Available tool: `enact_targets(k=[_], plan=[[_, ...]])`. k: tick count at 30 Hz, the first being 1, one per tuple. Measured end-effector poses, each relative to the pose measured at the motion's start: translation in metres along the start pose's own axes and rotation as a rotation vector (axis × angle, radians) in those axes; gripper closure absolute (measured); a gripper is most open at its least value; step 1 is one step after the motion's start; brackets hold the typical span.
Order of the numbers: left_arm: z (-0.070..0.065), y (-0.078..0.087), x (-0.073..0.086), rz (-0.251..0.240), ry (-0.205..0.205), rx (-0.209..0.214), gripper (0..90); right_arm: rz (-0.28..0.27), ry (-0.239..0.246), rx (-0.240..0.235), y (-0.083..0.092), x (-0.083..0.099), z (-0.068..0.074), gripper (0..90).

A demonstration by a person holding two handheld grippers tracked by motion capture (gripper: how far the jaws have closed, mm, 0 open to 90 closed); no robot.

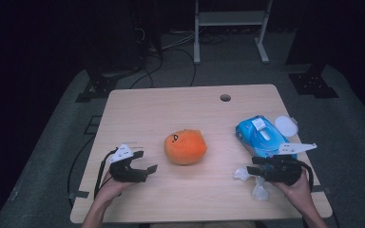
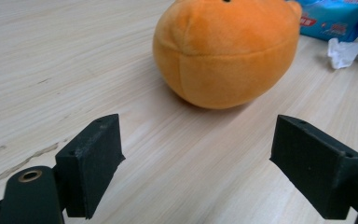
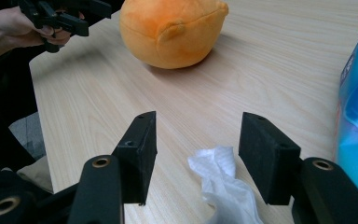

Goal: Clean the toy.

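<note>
The wooden table had a round hole near its far edge. On it lay an orange plush at the middle, a blue wipes pack and white lid at right, and a crumpled tissue near the front.

Blue wet-wipe pack just beyond the right tongs, round white lid just beside its far edge, pale wooden table beneath, cable hole well ahead, white metal frame and cables on the floor beyond.

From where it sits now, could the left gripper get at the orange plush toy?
Probably yes. The left gripper has its jaws open and aimed at the orange plush toy, with bare table between them. The toy looks wider than the jaw gap, so a full grasp is less certain.
</note>
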State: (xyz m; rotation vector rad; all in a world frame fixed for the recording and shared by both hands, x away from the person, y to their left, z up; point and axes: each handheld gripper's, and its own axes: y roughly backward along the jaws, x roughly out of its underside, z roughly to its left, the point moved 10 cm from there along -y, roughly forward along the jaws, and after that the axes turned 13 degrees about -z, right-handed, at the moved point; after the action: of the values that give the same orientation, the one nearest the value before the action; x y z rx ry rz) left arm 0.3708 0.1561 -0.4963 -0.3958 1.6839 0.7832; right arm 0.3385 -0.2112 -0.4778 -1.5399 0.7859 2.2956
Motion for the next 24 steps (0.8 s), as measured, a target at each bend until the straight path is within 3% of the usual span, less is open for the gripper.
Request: enact_targets(k=[24], plan=[[0.01, 0.004, 0.014, 0.024, 0.001, -0.037, 13.5, -0.002, 0.004, 0.017, 0.002, 0.005, 0.0, 42.3]])
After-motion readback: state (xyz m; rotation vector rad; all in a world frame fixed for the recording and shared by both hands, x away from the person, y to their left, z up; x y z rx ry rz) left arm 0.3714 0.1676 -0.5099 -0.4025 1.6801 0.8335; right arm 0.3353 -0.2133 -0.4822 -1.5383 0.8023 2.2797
